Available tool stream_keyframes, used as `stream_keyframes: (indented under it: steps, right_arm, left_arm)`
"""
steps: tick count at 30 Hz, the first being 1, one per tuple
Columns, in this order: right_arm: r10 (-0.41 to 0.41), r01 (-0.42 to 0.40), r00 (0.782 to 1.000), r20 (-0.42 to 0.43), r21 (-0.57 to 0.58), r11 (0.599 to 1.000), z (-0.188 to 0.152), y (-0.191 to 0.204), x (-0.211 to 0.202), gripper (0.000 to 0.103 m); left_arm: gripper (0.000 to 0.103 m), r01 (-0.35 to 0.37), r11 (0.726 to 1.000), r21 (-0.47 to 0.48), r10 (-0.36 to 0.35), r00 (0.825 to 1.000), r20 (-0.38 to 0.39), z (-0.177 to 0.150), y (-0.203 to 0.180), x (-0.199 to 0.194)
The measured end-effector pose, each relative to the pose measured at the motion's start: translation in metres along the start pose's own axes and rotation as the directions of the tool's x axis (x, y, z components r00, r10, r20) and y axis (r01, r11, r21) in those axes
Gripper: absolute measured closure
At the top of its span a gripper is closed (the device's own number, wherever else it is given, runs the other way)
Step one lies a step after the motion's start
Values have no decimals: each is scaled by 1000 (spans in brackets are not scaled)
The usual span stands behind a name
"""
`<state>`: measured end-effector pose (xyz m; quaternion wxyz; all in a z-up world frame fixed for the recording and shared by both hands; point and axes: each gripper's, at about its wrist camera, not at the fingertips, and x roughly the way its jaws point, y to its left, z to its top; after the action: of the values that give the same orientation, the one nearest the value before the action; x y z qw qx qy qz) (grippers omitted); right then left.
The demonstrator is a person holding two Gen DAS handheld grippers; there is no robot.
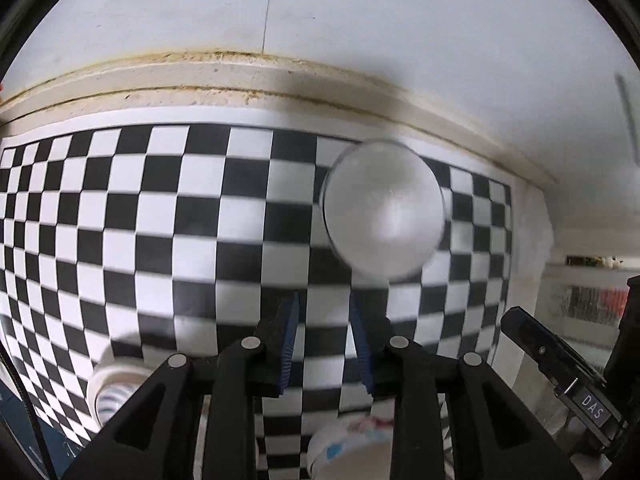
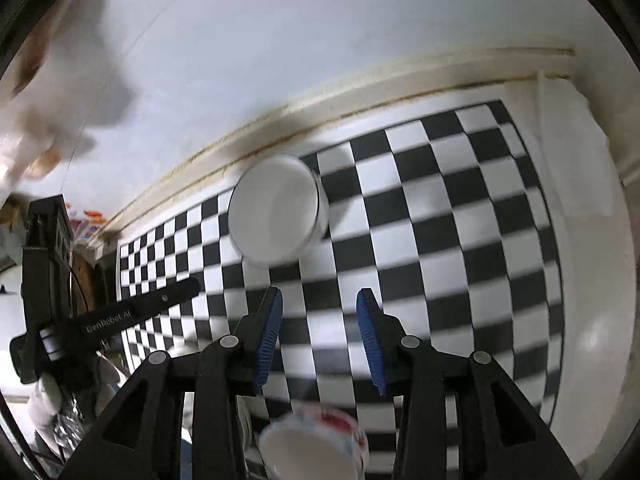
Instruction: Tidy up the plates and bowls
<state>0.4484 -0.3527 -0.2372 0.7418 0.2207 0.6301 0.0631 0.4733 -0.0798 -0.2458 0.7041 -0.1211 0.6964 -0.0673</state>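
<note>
- black-and-white checkered mat (image 1: 160,216) is spread over a pale counter, bordered by a stained cream ledge (image 1: 240,76) and a white wall (image 1: 360,20).
- left gripper (image 1: 326,336) is held low over the mat, its blue-padded fingers parted with nothing between them.
- right gripper (image 2: 320,336) is held likewise above the mat, its fingers spread wider, gripping nothing.
- a white bowl (image 1: 384,208) is seen on the mat ahead of both grippers, near the ledge, blurred by motion; whether it is upright or tipped cannot be told.
- a bowl with red and blue pattern (image 2: 316,444) lies at the near edge, below the grippers, partly hidden behind the black linkage.
- a striped bowl (image 1: 112,392) is seen at the lower left of the left view, partly covered by the gripper frame.
- the left gripper's body is seen at the left edge of the right view.
</note>
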Motion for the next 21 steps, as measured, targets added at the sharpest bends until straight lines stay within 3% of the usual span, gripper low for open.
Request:
stream_keyframes:
  steps: [7, 12, 18, 20, 21]
  right_arm:
    - [-10, 10, 997, -73, -3, 1000, 60, -1, 58, 61]
    - [-25, 23, 993, -118, -15, 1000, 78, 3, 90, 62]
    - [-27, 23, 988, -153, -29, 999, 90, 4, 118, 63]
    - [-30, 24, 986, -164, -39, 999, 93, 4, 123, 80]
    - [-31, 23, 985, -172, -45, 999, 92, 7, 126, 82]
  left_arm:
    - [79, -26, 1000, -12, 25, 998, -52, 42, -3, 36]
    - [79, -15, 1000, -25, 13, 996, -91, 57, -5, 58]
    - [83, -49, 999, 14, 50, 995, -90, 62, -13, 75]
    - [87, -70, 997, 37, 73, 994, -75, 62, -17, 77]
    - [87, -76, 996, 40, 79, 995, -69, 61, -18, 77]
